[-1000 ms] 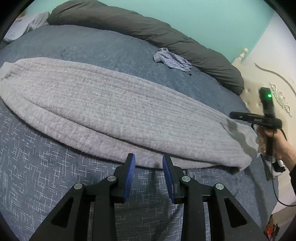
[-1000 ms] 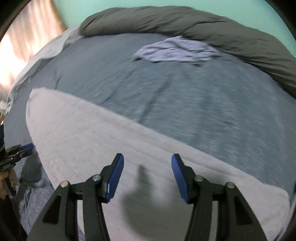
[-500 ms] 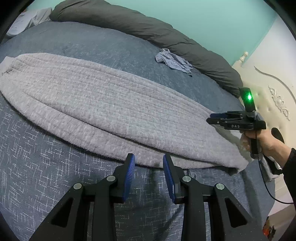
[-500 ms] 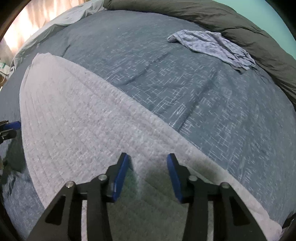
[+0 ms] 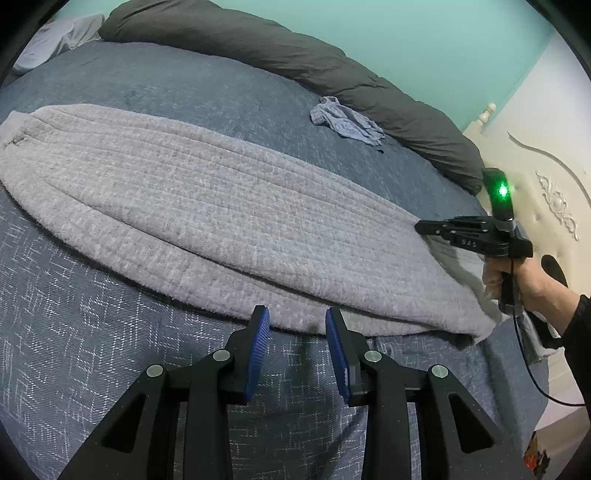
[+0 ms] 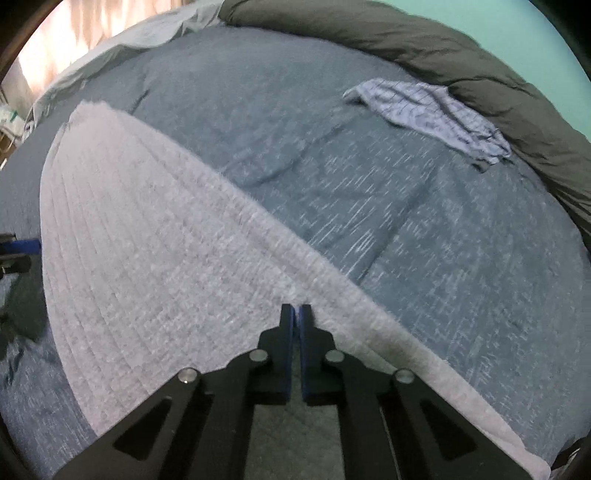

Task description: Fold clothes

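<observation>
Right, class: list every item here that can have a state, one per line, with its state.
Grey knit garment: laid flat, folded lengthwise on the bed.
Small blue checked cloth: crumpled, unfolded.
Dark duvet: bunched along the far edge.
Left claw: open, empty.
Right claw: shut at the garment's edge.

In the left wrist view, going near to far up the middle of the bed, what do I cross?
left gripper → grey knit garment → blue bedspread → dark grey duvet roll → teal wall.
</observation>
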